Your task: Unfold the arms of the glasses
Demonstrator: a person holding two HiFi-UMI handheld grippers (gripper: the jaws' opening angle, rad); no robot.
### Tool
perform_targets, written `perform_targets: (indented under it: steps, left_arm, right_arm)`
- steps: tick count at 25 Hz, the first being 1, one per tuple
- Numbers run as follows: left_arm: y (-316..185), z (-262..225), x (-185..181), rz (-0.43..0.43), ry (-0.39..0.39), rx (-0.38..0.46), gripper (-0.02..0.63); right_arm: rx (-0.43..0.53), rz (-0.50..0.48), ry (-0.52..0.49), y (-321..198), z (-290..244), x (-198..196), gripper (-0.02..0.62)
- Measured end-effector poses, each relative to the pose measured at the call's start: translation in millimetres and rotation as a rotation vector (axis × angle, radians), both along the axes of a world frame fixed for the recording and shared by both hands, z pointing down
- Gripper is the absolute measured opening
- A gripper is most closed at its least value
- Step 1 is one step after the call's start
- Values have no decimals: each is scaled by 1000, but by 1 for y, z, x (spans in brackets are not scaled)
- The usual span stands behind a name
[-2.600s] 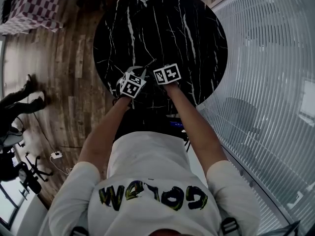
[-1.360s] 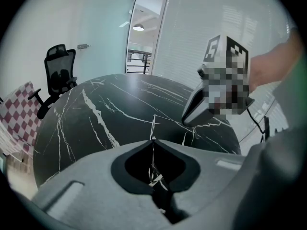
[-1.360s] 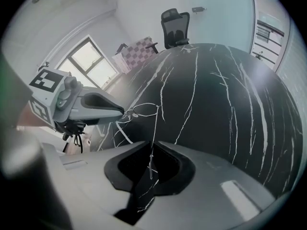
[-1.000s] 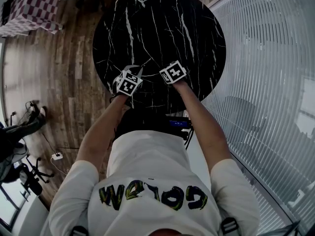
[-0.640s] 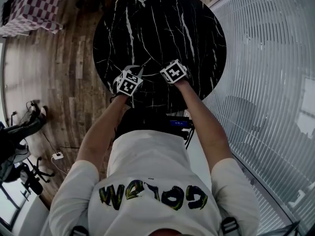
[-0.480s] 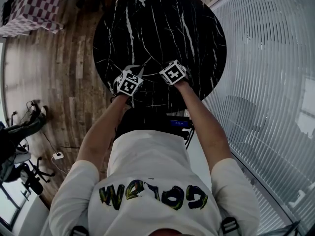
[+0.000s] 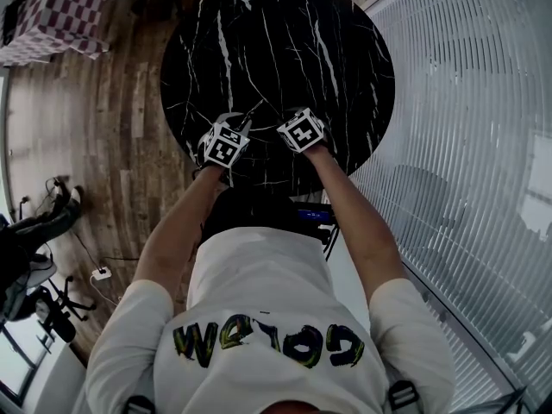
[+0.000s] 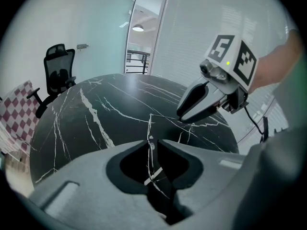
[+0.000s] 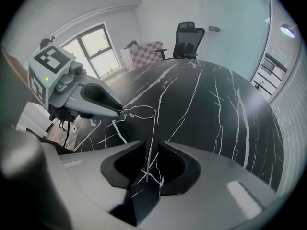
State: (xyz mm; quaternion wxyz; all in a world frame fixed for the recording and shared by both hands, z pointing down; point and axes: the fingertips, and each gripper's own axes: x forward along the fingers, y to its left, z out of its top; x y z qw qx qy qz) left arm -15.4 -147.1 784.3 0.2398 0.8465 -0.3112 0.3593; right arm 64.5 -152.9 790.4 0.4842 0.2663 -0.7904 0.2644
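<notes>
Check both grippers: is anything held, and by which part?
Both hold the wire-rimmed glasses: left gripper pinches the front frame, right gripper pinches one temple arm.

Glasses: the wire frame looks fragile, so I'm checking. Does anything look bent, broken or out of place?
Nothing stands out. The glasses hang between the left hand-held gripper and the right hand-held gripper, with one arm running straight into the right one's jaws. The wire is too thin to rule out slight bends.

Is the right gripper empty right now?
No, a thin glasses arm runs between its jaws up to the frame held by the left gripper.
</notes>
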Motion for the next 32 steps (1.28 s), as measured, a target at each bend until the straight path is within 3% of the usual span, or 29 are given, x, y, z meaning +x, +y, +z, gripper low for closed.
perform_targets:
  steps: [12,21,32]
  left_arm:
    - [-8,-35,-13,-47,2,84,137]
    - [7,-141,-18,-128,134,220,137]
    - [27,-244,-7,-176,346,278,136]
  right_arm:
    - [144,102,-57,-4,-44,28,92]
    - [302,190,-172,1,-134,46,93]
    - [481,241,-283,35,-239,43,94]
